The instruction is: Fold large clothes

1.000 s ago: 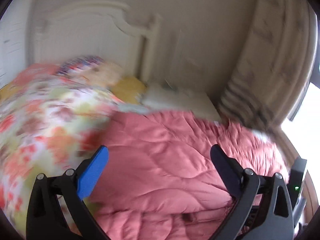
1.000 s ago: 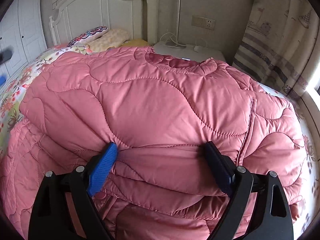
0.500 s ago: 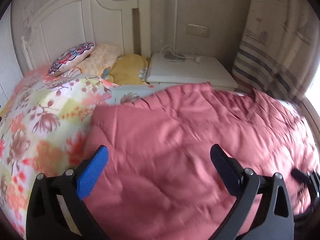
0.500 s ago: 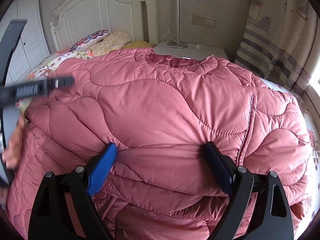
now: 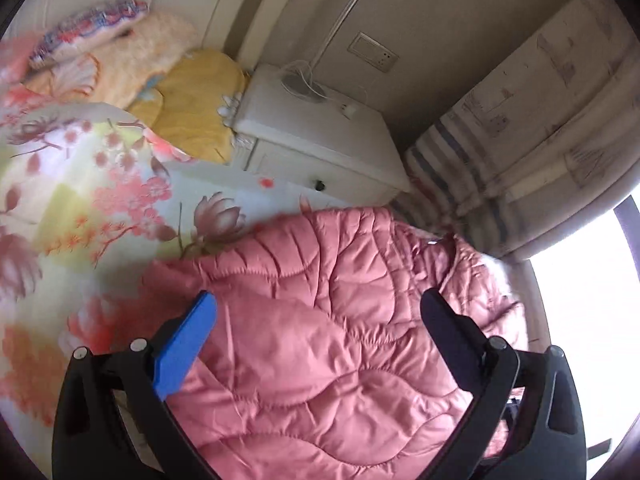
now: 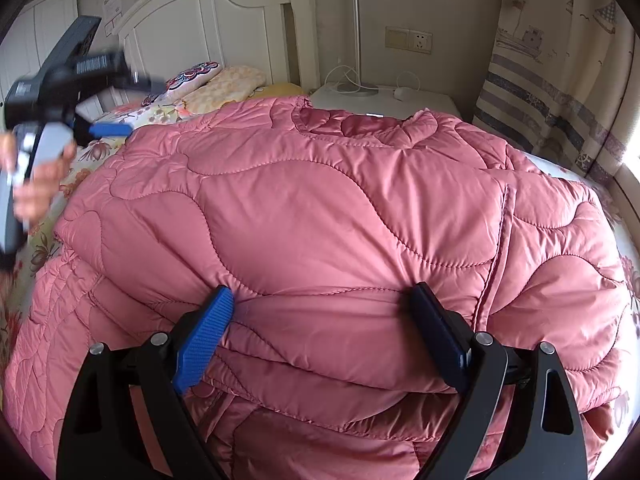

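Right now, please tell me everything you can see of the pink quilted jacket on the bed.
The pink quilted jacket is puffy, smooth and slightly shiny, stitched in wavy lines. It lies on the flowered bedsheet, collar toward the headboard, with a straight seam running down one side. Its near part is folded into stacked layers. The right gripper stands wide, its pads against the thick top fold. The left gripper is open above the jacket's edge, holding nothing.

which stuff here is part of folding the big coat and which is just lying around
Part of the job:
pink quilted coat
right claw, jaws wide around a coat fold
left claw, open above the coat

Just lying about:
pillows
nightstand
floral bedspread
curtain
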Demonstrator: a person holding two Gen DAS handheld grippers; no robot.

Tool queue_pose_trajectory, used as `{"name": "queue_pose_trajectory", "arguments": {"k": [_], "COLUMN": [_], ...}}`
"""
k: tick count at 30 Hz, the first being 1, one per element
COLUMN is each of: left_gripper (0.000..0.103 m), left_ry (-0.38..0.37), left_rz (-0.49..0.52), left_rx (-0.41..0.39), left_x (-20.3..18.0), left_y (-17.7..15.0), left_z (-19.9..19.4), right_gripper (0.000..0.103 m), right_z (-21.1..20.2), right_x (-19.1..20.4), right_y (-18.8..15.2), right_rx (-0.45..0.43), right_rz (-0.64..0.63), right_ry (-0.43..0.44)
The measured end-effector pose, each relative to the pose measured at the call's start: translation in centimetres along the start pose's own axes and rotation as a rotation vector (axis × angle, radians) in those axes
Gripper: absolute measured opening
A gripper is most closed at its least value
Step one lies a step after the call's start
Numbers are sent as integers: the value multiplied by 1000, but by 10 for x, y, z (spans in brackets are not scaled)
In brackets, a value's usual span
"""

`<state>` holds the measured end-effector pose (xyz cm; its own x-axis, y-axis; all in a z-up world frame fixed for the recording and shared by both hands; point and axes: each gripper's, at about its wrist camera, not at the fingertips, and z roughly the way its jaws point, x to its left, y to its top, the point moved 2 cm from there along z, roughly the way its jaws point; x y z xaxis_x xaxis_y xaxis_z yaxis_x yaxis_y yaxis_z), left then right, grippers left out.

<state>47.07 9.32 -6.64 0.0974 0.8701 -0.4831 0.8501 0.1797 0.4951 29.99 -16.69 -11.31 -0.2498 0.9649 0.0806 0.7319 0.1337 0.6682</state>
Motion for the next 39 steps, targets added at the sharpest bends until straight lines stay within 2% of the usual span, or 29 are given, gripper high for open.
{"name": "queue_pose_trajectory", "arguments": {"k": [3, 6, 9, 11, 12, 14, 16, 18, 20, 21, 23, 25, 27, 29, 33, 35, 37, 39], "left_gripper": [100, 100, 100, 100, 100, 100, 100, 100, 100, 99, 99, 99, 101, 101, 101, 101, 101, 101], "left_ry": [-57, -80, 22, 39, 65, 131, 180, 222, 205, 228, 329, 293, 282, 313, 480, 486, 506, 489], "left_rz": [12, 41, 18, 20, 50, 97, 141, 108, 71, 73, 100, 158, 212, 269, 404, 408, 374, 345], "left_rx": [18, 26, 24, 16, -16, -29, -107, -112, -81, -94, -144, -238, -271, -258, -129, -123, -119, -161], "left_x": [4, 1, 15, 22, 18, 6, -2, 5, 15, 13, 1, -24, -43, -55, -57, -54, -54, -67], "left_y": [7, -5, -15, -20, -21, -22, -23, -24, -26, -29, -36, -58, -83, -105, -143, -147, -144, -142], "left_z": [-1, 5, 30, 44, 44, 42, 33, 34, 37, 32, 14, -18, -36, -38, 7, 18, 10, -4], "right_gripper": [87, 87, 87, 87, 87, 87, 87, 87, 87, 87, 87, 87, 87, 87, 87, 87, 87, 87], "right_z": [0, 0, 1, 0, 0, 1, 1, 1, 1, 1, 1, 1, 1, 1, 1, 1, 0, 0], "right_x": [0, 0, 0, 0, 0, 0, 0, 1, 1, 1, 1, 0, -1, -1, -1, -1, -1, -1], "right_y": [0, 0, 0, 0, 0, 1, 1, 1, 1, 1, 1, 1, 1, 1, 1, 1, 1, 1], "right_rx": [0, 1, 1, 0, 0, 1, 0, 0, 0, 0, -1, -2, -3, -3, -4, -4, -4, -5], "right_rz": [1, 4, 7, 6, 6, 4, 6, 7, 6, 5, 5, 11, 14, 13, 12, 11, 9, 10], "right_ry": [1, 5, 6, 7, 8, 10, 12, 12, 14, 18, 17, 19, 21, 19, 18, 18, 15, 13]}}
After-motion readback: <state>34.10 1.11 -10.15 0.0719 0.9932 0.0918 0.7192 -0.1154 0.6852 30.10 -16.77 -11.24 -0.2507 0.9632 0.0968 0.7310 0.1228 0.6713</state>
